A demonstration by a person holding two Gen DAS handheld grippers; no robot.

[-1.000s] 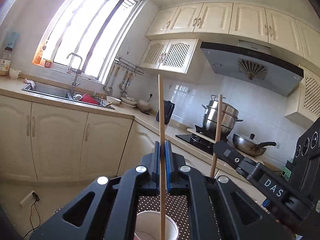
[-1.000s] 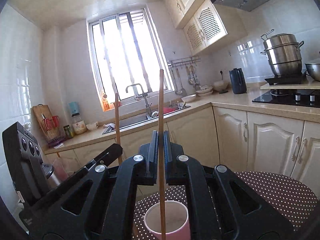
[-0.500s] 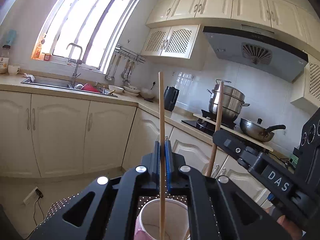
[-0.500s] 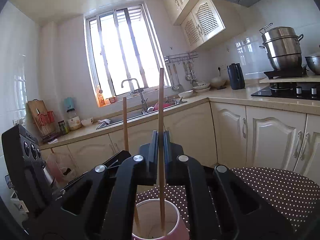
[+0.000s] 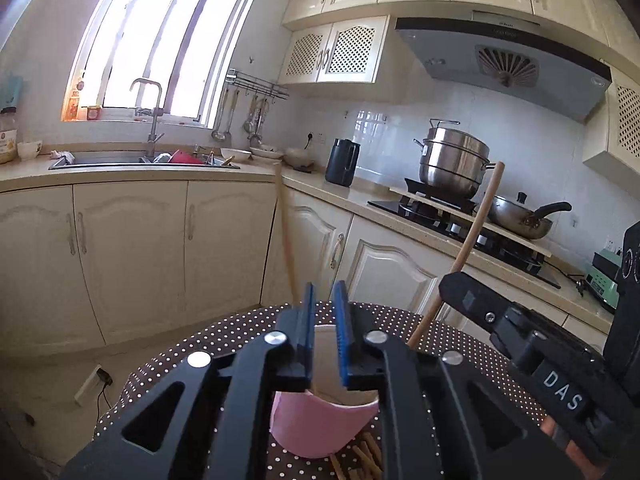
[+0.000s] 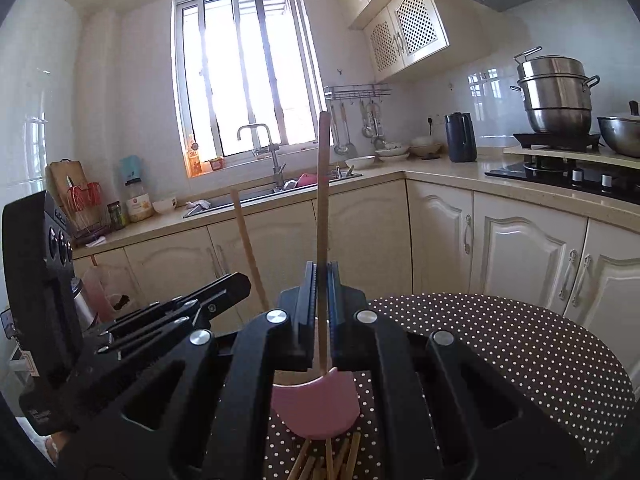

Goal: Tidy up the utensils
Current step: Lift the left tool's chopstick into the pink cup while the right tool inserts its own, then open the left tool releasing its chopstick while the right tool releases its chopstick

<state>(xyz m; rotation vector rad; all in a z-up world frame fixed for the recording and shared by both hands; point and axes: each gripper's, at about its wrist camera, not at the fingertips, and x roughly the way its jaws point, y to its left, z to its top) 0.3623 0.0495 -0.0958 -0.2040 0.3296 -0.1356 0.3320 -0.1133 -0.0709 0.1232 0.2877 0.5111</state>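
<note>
My left tongs point(image 5: 323, 300) are opening, and their slim wooden chopstick point(image 5: 285, 232) has dropped free into the pink paper cup point(image 5: 320, 424) (leaning now). My right tongs point(image 6: 321, 280) stay clenched on the second chopstick point(image 6: 322, 184), its tip inside the cup.

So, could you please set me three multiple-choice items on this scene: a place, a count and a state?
1. On the brown white-dotted table, where do the loose wooden chopsticks lie relative to the pink cup?
A. beyond it
B. on its near side
C. across its rim

2. How many wooden chopsticks rise above the cup?
A. two
B. none
C. five

3. The right gripper has its jaws:
A. wide open, empty
B. shut on the cup
C. shut on an upright chopstick

Key: B, they show below the cup at the bottom edge; A, one leaning chopstick and one held; C, the pads pinch it.
</note>
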